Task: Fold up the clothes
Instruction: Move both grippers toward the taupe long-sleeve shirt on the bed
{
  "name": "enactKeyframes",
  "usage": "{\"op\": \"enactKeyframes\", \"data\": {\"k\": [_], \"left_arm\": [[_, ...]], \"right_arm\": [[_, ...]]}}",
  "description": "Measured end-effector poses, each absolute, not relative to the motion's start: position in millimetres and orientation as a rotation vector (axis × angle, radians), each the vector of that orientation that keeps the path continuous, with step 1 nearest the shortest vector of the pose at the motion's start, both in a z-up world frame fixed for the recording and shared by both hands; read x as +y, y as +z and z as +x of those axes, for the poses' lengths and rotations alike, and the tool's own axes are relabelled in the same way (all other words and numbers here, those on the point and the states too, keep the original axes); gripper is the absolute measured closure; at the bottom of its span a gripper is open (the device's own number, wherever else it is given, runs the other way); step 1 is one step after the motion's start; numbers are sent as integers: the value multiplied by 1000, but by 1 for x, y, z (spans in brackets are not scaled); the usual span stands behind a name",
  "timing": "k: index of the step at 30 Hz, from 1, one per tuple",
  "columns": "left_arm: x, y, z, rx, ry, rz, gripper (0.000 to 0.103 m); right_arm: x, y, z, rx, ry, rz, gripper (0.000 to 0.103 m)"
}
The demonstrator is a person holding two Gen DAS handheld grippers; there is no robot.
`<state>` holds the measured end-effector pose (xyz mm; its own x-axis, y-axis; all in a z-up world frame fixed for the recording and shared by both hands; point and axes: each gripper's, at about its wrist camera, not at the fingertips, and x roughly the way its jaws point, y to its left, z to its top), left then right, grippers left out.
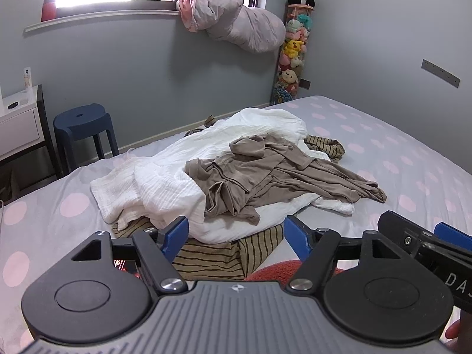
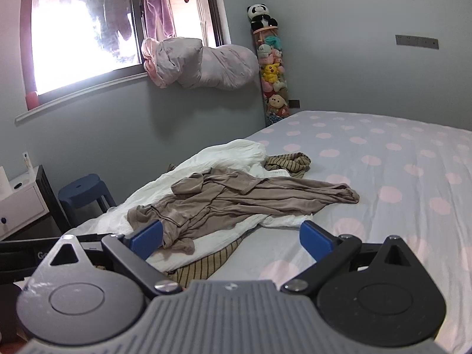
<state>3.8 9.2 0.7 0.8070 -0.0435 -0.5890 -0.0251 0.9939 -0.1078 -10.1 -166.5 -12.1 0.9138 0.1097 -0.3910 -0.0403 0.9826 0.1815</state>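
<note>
Both grippers, left gripper [image 1: 236, 233] and right gripper [image 2: 231, 237], hover spread and empty near the clothes pile [image 1: 224, 171] on the bed [image 1: 398, 135]. Best to lift the taupe garment [image 2: 236, 197] off first, pinching one edge rather than bunched layers.

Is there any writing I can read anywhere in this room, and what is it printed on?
"DAS", cut off by the frame edge: on the black body of the right gripper.
"Go", cut off: on the left gripper.
Box on the white nightstand: print too small to read.
</note>
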Motion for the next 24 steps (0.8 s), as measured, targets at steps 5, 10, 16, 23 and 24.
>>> {"op": "enactKeyframes", "data": {"k": [5,10,16,23,24], "left_arm": [[7,1,4,634,-5,-102,32],[7,1,5,639,-10,-106,32],[4,-1,6,653,-15,-112,32],[-1,5,15,654,-28,-133,32],[-2,6,18,658,-35,-133,32]], "right_arm": [[-164,-13,-8,428,92,164,3],[-167,-13,-6,428,96,158,3],[-168,-13,-7,410,87,137,3],[-175,-10,-1,414,91,113,3],[-177,-9,1,418,91,108,4]]}}
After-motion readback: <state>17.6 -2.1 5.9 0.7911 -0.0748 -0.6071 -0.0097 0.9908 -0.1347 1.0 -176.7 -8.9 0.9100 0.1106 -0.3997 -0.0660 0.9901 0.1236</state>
